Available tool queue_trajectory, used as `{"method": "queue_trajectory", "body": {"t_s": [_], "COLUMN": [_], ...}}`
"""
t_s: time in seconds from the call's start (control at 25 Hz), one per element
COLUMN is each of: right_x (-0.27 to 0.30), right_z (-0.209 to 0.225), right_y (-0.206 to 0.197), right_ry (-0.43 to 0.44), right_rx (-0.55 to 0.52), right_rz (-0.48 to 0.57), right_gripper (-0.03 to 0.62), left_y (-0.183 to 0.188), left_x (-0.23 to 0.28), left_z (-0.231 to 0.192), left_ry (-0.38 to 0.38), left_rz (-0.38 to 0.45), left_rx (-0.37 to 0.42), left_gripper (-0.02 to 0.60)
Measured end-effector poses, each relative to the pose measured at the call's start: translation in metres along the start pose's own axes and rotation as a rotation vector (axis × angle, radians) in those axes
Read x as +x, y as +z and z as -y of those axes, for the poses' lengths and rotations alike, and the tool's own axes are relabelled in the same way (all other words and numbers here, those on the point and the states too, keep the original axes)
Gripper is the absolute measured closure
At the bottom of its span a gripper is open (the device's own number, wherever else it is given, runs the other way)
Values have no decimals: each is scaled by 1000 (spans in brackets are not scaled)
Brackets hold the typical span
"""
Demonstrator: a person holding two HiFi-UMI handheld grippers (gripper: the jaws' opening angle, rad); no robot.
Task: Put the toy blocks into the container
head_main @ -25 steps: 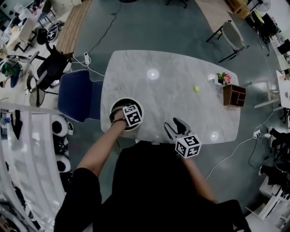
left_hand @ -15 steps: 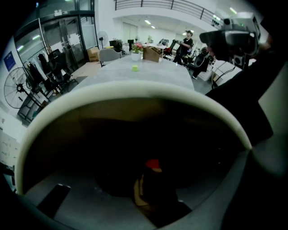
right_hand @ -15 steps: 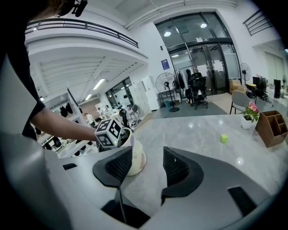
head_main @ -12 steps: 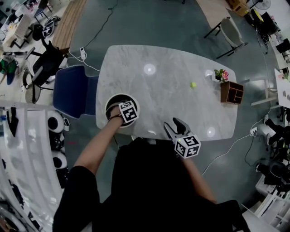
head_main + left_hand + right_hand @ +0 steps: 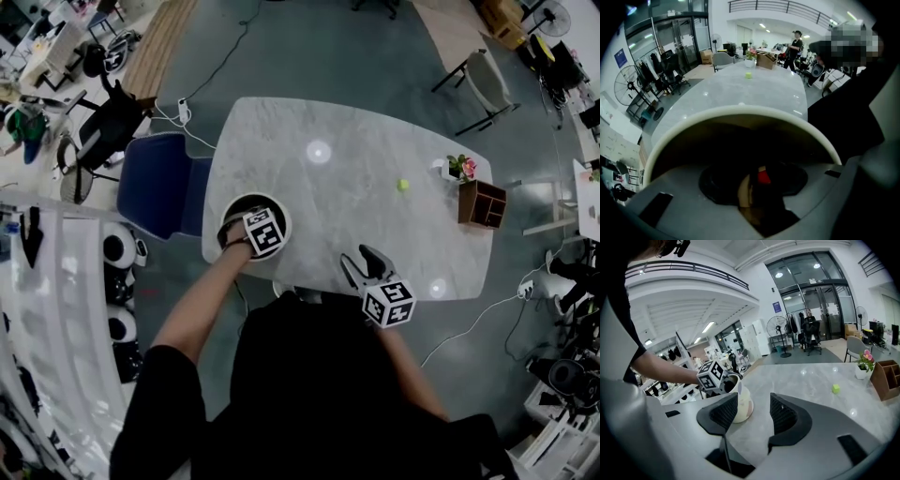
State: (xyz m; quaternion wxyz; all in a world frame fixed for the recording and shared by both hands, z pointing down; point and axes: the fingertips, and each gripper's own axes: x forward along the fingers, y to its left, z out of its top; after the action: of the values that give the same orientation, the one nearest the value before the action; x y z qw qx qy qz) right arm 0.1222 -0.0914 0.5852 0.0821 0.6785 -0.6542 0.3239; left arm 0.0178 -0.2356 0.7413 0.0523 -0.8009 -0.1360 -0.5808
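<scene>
Head view: the left gripper [image 5: 242, 231] pointed steeply down into the container [image 5: 253, 196], which stood at 8 o'clock on the table [image 5: 356, 131]. The right gripper [image 5: 364, 261] hovered at the near edge, at 6 o'clock. A green block [image 5: 403, 185] lay alone toward 3 o'clock, well apart from both.

Left gripper view: the jaws had just been opening and stood wide, the pads pressing on nothing. Below and between them a red block [image 5: 763, 177] and a pale block [image 5: 744, 191] lay on the container's floor. By my judgement this was a release completed.

Right gripper view: the jaws stood apart and empty, with the container at 10 o'clock and the green block at 2 o'clock.

Finding: one delivery appeared made, and the green block was not yet collected.
</scene>
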Motion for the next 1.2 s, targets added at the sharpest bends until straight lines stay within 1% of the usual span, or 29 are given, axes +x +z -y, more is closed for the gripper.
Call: {"method": "queue_trajectory", "body": {"t_s": [0.12, 0.28, 0.4, 0.48, 0.56, 0.68, 0.72, 0.8, 0.88, 1.04, 1.12, 1.2], "right_x": [6, 11, 11, 10, 8, 4, 3, 1, -2, -9, -14, -20], "right_z": [-2, -4, 1, 7, 13, 23, 28, 37, 47, 74, 91, 108], "right_y": [6, 11, 14, 18, 20, 22, 23, 25, 27, 34, 36, 36], "right_ry": [32, 73, 95, 108, 117, 128, 130, 131, 128, 111, 95, 75], "right_rx": [-13, -33, -45, -51, -57, -67, -69, -68, -65, -57, -49, -39], "right_rz": [10, 15, 18, 19, 15, 2, -2, -10, -15, -11, -11, -13], "right_gripper": [388, 388, 388, 388, 388, 388, 388, 388, 388, 388, 388, 388], "left_y": [0, -2, -2, -5, -11, -13, -10, -1, 13, 38, 52, 69], "left_x": [-14, -32, -45, -55, -65, -85, -93, -110, -127, -161, -175, -184], "left_z": [-2, -3, -6, -9, -11, -13, -12, -8, -6, -8, -7, -1], "left_ry": [31, 55, 79, 101, 115, 132, 142, 171, 196, 270, 307, 324], "left_rz": [7, 28, 60, 76, 111, 212, 248, 309, 410, 645, 736, 807], "left_rx": [-18, -63, -98, -143, -227, -372, -399, -427, -476, -617, -666, -696], "left_gripper": [417, 417, 417, 419, 420, 420, 422, 430, 448, 479, 500, 513]}}
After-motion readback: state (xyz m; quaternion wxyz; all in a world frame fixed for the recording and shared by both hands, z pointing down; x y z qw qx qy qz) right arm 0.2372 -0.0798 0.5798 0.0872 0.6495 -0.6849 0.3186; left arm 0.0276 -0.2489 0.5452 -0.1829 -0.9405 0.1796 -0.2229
